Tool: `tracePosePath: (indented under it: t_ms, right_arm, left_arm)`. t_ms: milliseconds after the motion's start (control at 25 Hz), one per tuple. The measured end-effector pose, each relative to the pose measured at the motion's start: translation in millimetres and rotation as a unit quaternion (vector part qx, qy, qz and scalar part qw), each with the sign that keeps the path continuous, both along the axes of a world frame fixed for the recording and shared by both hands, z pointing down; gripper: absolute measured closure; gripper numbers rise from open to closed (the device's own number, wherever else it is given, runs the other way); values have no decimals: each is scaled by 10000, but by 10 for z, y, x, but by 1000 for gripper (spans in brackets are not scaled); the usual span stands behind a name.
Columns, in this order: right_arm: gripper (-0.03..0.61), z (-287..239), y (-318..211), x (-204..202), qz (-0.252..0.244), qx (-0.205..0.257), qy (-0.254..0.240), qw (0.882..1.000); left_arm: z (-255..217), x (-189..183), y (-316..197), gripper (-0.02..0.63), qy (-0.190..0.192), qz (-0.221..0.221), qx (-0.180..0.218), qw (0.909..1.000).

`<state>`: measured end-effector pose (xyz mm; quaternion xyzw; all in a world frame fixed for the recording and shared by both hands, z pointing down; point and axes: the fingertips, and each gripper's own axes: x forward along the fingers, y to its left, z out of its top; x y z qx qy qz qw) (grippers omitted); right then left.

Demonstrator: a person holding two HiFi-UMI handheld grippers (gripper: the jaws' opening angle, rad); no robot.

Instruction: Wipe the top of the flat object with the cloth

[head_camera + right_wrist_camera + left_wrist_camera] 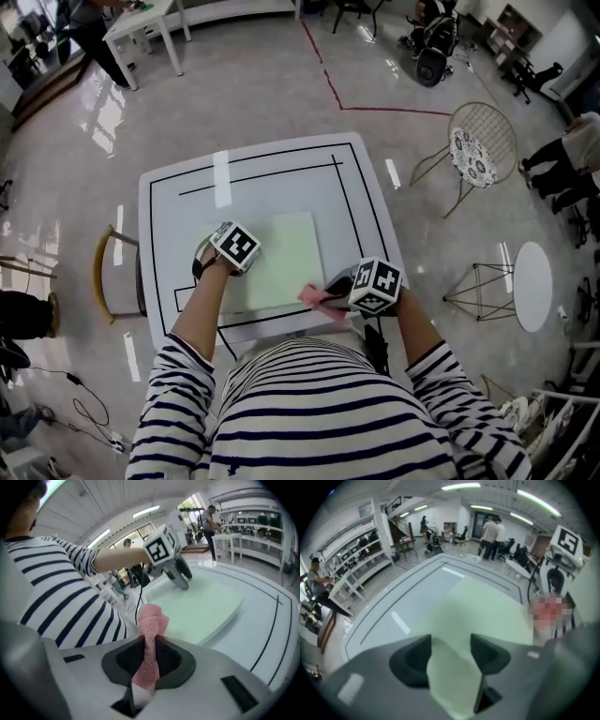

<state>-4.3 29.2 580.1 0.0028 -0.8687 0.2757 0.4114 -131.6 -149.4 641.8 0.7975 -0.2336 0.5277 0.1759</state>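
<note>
A pale green flat board (286,258) lies on the white table (272,169), near its front edge. My left gripper (249,266) sits at the board's left edge. In the left gripper view the board (487,611) runs between the jaws and fills the gap, so the left gripper (451,651) is shut on it. My right gripper (330,292) is at the board's near right corner, shut on a pink cloth (314,298). In the right gripper view the cloth (152,625) stands bunched between the jaws of the right gripper (149,656), just short of the board (201,609).
Black tape lines frame the tabletop. A wire chair (483,145) and a round white side table (532,286) stand to the right. A wooden chair (108,272) is at the left, and another white table (141,23) stands far left. People stand at the room's edges.
</note>
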Motion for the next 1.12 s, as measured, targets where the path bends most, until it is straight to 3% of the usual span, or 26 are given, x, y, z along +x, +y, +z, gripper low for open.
tracePosePath:
  t_ms: [80,160,240,320,400,520,600,680,720,880,1120]
  right_arm:
    - [526,-155,-240,-148,506,255,-558,9968]
    - [526,-293,-492,-270,1058,581,-1049,9871]
    - [526,-392,-727,-354,1535,941,-1362,9742]
    - [526,-455,-882,-424,1849,1305,-1479,9628]
    - [526,-540,-964,-507,2053,1665,-1542,9520]
    - [526,-738,-1084,-617,2329,2120,-1721,9334]
    - [526,-849,-1149,-670,2418,2353,-1815,9237]
    - [526,-928,-1188,-710,2424,2542,-1856,9177]
    - [526,-964,-1203,-720,2433,2619,-1867,9151]
    - [526,-1096,-1251,-715,2538,2783,-1925,9061]
    - [526,-1231,-1258,-717,2686,2878,-2080,8954]
  left_arm:
    - [-30,-89,-10,350,123,-247,89,9996]
    - [-147,-114,-36,350,517,-556,244,9968]
    - [-311,-62,-45,350,1225,-879,361,9879]
    - [-509,-6,-6,354,2055,-1173,493,9704]
    - [-812,6,65,389,2945,-1374,869,9417]
    - [-1354,-115,159,473,4098,-1612,1680,8820]
    - [-1624,-221,234,530,4613,-1725,2040,8461]
    - [-1803,-281,322,543,4878,-1679,2282,8257]
    - [-1868,-289,365,556,4894,-1597,2402,8230]
    - [-2052,-260,504,571,4690,-1247,2835,8271]
    - [-2120,-239,649,571,4938,-1141,2782,8159]
